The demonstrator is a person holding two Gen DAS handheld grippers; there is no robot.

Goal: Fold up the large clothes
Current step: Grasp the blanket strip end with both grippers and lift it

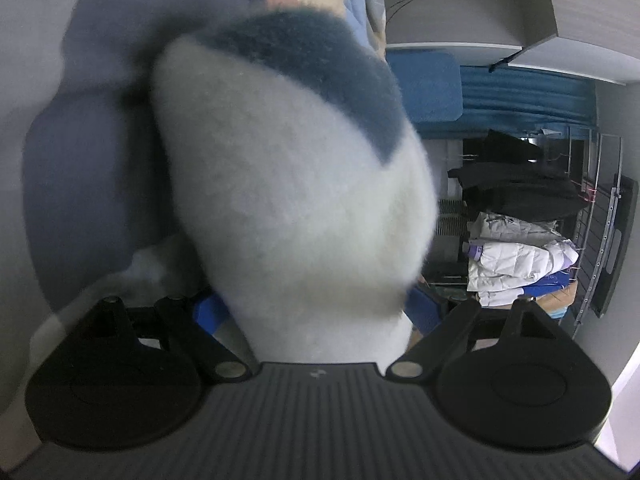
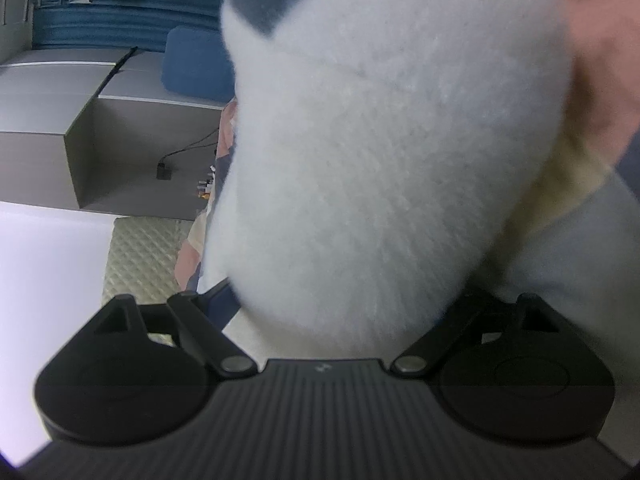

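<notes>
A fluffy white garment [image 1: 280, 200] with a teal-blue patch [image 1: 320, 64] fills the middle of the left wrist view, blurred and very close. It bulges between the wide-spread blue fingers [image 1: 208, 314] of my left gripper [image 1: 316, 308], whose tips it mostly hides. The right wrist view shows the same white garment [image 2: 380, 152] bunched between the fingers of my right gripper [image 2: 340, 304], also spread wide. Only one dark finger [image 2: 222, 300] shows there. No pad visibly pinches the cloth.
Seen sideways: a stack of white padded clothes [image 1: 520, 264] and black garments [image 1: 516, 188] by a rack, a blue curtain [image 1: 524, 92], grey-blue cloth [image 1: 80, 160]. A grey cabinet [image 2: 120, 140], a blue cushion [image 2: 196, 64], a quilted mat [image 2: 148, 256] and a pinkish blur [image 2: 600, 40].
</notes>
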